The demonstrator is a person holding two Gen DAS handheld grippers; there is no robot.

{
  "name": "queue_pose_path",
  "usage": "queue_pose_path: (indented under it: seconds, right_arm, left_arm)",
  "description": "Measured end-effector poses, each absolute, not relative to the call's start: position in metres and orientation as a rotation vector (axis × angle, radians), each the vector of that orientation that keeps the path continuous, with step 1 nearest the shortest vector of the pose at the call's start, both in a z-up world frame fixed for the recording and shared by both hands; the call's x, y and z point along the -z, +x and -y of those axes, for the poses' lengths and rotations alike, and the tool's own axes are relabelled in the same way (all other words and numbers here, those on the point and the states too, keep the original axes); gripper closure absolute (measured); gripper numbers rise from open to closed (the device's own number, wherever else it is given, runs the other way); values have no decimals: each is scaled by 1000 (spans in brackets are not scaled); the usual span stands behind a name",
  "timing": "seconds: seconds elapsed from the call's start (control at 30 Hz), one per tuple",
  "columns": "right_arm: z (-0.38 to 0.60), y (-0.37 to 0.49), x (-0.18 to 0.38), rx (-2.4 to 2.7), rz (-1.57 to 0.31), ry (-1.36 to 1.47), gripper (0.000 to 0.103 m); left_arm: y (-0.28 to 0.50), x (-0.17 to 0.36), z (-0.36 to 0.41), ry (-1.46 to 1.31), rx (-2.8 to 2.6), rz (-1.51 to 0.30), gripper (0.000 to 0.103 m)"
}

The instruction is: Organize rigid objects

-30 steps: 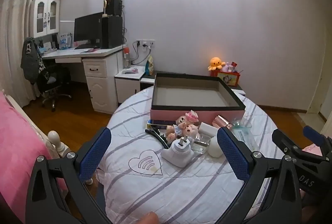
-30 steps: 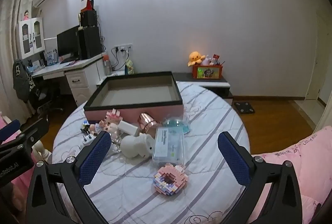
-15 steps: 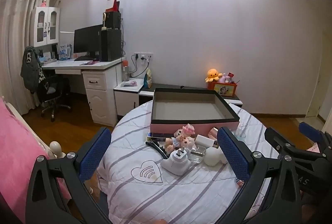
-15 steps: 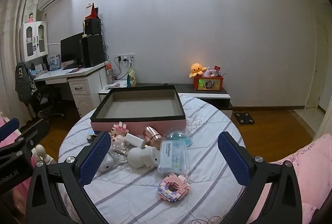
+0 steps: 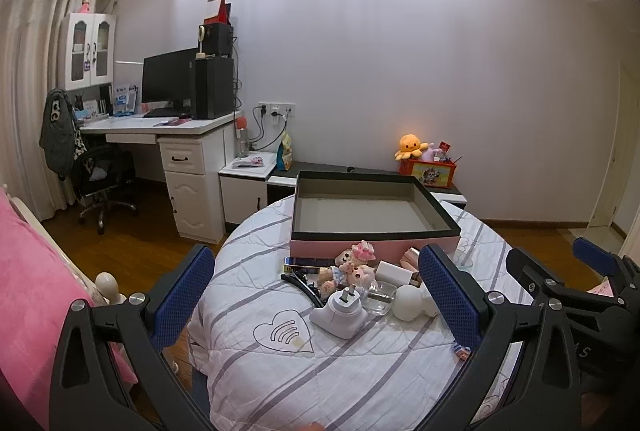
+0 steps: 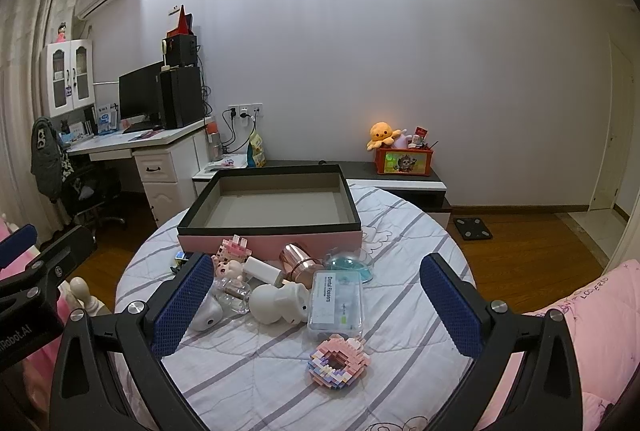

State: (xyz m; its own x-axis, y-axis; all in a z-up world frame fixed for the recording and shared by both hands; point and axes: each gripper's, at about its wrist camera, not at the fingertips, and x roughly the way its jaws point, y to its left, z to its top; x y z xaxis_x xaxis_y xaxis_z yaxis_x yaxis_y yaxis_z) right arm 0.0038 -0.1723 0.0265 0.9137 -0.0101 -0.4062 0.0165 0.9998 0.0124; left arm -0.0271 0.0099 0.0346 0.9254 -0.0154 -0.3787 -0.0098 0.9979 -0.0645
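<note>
Both the left hand-held gripper [image 5: 316, 297] and the right hand-held gripper [image 6: 316, 305] are spread wide, holding nothing. Far on the round, stripe-quilted counter [image 6: 400, 363] sits a rectangular pink box [image 6: 272, 209]. A blocky brick doughnut [image 6: 339, 358] lies near.

Striped cloth is covering the surface [image 6: 400, 243]; at its 12 o'clock the matt cardboard box [image 6: 276, 237] is sitting, near a glossy copper-metal cup [image 6: 298, 263] and clear plastic case [image 6: 336, 301].

The open box [image 6: 272, 209] stood empty at the table's far side, its inside free from above. Just in front of its near wall a crowded cluster blocked the way: dolls [image 5: 352, 267], white plug [image 5: 342, 313], copper cup [image 6: 298, 263], floss case [image 6: 336, 301]. The near tablecloth [image 5: 320, 383] lay mostly bare, with only a brick ring [image 6: 338, 361] near right.
</note>
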Motion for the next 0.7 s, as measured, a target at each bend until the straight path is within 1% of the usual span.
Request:
queue_pose_path:
  seconds: [0.7]
  right_arm:
    - [173,3,-27,15,-421,20,0]
  left_arm:
    - [-27,-33,-9,-64,2,-389,0]
